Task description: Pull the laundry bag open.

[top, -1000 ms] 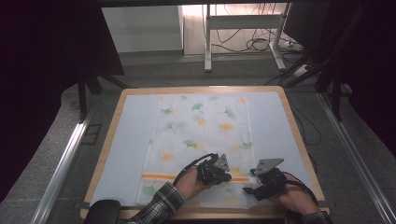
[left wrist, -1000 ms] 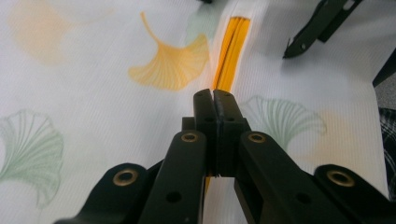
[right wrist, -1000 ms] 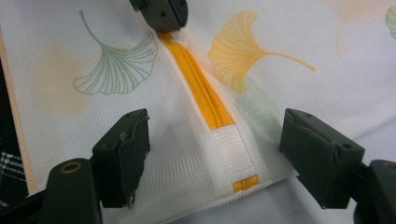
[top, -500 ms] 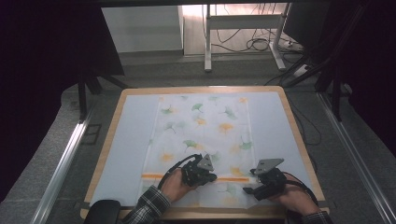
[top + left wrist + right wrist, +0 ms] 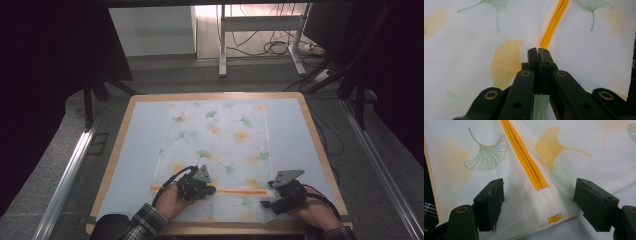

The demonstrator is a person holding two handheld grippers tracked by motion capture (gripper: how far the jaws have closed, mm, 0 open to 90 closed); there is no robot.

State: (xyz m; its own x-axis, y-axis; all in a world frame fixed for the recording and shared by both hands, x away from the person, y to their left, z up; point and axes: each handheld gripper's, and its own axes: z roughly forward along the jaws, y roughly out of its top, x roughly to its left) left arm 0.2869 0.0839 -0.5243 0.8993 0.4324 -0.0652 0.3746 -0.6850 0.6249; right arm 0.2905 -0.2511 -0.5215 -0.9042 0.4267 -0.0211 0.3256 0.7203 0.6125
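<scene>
A white mesh bag [image 5: 220, 145] printed with ginkgo leaves lies flat on the table. An orange zipper [image 5: 240, 191] runs across its near end. My left gripper [image 5: 212, 190] sits on the zipper line, left of the middle. In the left gripper view its jaws [image 5: 538, 50] are pressed together right where the orange zipper [image 5: 554, 22] starts; the pull is hidden between the pads. My right gripper [image 5: 267, 195] rests at the zipper's right end. In the right gripper view it [image 5: 539, 183] stands open, one jaw on the mesh either side of the zipper [image 5: 524, 160].
The bag lies on a pale blue mat [image 5: 135, 150] in a wooden-rimmed board [image 5: 112, 165]. Bare mat flanks the bag on both sides. Metal rails [image 5: 70, 175] run along the floor on either side, with table legs and cables [image 5: 270, 47] beyond the far edge.
My left gripper has slid to the left along the orange zipper, jaws still shut. The right gripper has stayed at the zipper's right end.
</scene>
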